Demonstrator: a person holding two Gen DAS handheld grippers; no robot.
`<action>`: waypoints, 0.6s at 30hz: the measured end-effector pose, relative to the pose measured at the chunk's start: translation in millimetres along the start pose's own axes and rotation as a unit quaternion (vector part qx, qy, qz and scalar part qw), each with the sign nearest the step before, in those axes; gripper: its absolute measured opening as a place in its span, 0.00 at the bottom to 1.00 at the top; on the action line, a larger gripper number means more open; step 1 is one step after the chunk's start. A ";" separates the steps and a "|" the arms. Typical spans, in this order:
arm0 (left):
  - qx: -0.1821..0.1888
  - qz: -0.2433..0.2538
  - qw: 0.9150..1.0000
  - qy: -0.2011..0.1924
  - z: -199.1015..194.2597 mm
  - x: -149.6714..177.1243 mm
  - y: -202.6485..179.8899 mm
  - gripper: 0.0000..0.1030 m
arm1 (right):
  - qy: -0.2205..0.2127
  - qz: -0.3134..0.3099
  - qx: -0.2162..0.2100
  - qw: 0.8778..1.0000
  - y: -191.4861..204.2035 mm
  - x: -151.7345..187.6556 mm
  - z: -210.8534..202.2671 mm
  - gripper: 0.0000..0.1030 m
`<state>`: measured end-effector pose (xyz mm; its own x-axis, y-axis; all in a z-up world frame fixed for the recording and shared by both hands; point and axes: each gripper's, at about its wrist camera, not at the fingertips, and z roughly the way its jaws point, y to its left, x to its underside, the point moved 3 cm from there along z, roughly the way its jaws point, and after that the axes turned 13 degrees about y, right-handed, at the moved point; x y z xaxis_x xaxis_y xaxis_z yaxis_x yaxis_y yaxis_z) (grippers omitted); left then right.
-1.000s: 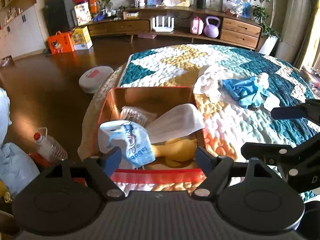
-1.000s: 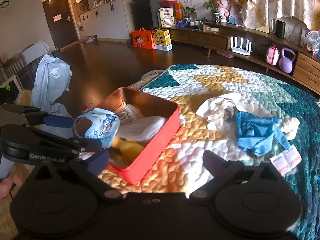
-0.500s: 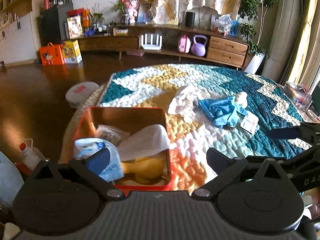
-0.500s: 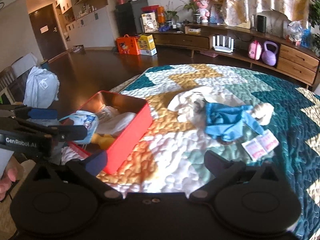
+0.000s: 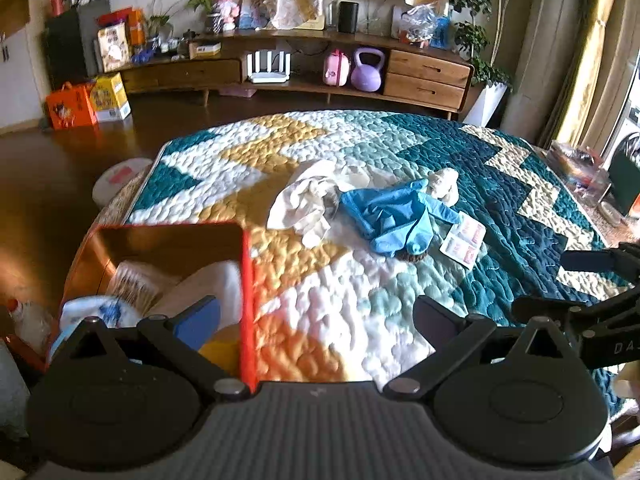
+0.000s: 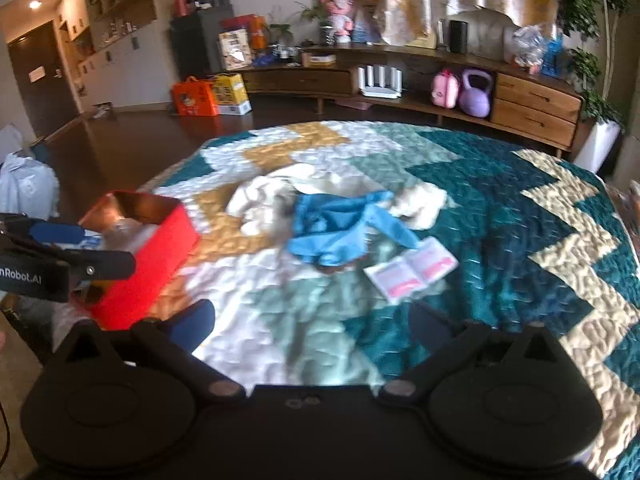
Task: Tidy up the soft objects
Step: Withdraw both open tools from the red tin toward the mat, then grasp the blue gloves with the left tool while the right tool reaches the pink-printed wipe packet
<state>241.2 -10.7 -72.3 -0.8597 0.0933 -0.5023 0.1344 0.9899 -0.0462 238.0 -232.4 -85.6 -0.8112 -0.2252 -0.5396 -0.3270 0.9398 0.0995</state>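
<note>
Two empty grippers, one pile ahead

Both spread wide, gripping nothing: left gripper (image 5: 316, 316) beside the red box (image 5: 246, 280), right gripper (image 6: 312, 320) over bare quilt (image 6: 500, 220). Ahead of both, well apart from the box: white cloth (image 6: 260, 200), blue garment (image 6: 332, 228), cream plush (image 6: 420, 202), touching in a row running left to right. Likely nearer the right gripper, almost straight ahead of it.
</note>
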 end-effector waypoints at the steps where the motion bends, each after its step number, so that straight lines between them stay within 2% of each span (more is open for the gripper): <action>1: -0.003 0.003 1.000 0.001 3.7 -3.1 -4.6 1.00 | -0.001 -0.001 0.008 1.000 -4.5 -0.5 1.1 0.98; 10: -0.008 0.009 1.000 0.006 36.0 -36.8 -36.0 1.00 | 0.006 0.002 0.018 1.000 -45.1 -11.3 23.5 0.96; 18: 0.017 0.008 1.000 0.014 71.3 -65.1 -49.6 1.00 | 0.020 0.004 0.031 0.999 -69.8 -26.9 56.4 0.91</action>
<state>325.6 -73.5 -99.0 -0.8709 0.1124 -0.4785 0.1640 0.9842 -0.0673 310.0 -277.4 -125.2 -0.8327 -0.2257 -0.5057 -0.2904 0.9555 0.0517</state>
